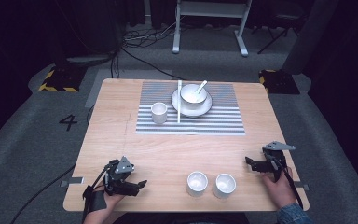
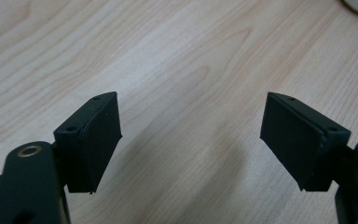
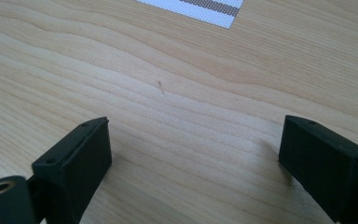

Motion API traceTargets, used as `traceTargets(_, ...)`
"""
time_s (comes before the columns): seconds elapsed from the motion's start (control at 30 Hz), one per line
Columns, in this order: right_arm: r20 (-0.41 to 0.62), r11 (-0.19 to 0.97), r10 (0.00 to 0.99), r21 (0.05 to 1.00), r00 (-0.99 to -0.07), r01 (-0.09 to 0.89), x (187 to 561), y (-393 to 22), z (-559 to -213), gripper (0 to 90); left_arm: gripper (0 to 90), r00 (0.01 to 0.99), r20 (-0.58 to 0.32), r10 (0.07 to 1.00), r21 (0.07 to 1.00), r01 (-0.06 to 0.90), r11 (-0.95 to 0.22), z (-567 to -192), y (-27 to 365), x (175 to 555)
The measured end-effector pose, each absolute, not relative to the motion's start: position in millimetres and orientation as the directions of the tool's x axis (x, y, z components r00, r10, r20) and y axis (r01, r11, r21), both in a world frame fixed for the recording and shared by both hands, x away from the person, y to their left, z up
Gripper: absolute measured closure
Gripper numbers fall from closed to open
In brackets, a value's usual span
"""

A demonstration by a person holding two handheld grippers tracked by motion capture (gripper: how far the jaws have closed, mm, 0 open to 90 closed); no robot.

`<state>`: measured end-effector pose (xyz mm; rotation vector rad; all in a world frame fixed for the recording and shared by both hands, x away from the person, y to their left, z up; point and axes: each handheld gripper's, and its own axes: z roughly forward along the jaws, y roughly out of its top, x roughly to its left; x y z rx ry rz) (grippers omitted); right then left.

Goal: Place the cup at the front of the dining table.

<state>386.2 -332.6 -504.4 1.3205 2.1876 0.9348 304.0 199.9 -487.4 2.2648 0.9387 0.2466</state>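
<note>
both grippers spread, empty: left gripper nearest left cup; right gripper nearest right cup.

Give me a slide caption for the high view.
Both open grippers, left and right, flank two white cups near the striped placemat.
</note>
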Motion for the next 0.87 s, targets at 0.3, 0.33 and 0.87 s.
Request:
traceTargets(0.3, -0.009, 0.324, 0.887, 0.727, -0.462, 0.606, 386, -333, -504, 9.5, 19.3, 0.735, -0.088, 0.672, 0.613, 0.572, -0.545, -493, 196, 304)
traceTargets(0.33, -0.009, 0.324, 0.887, 0.727, -0.462, 0.606, 386, -333, -504, 9.5, 18.8, 0.739, -0.079, 0.669, 0.611, 0.566, -0.553, -493, 196, 304)
traceTargets(0.87, -0.009, 0.324, 0.887, 0.727, -0.462, 0.606, 386, -333, -504, 9.5, 12.1, 0.759, -0.025, 0.651, 0.677, 0.492, -0.547, -504, 197, 296)
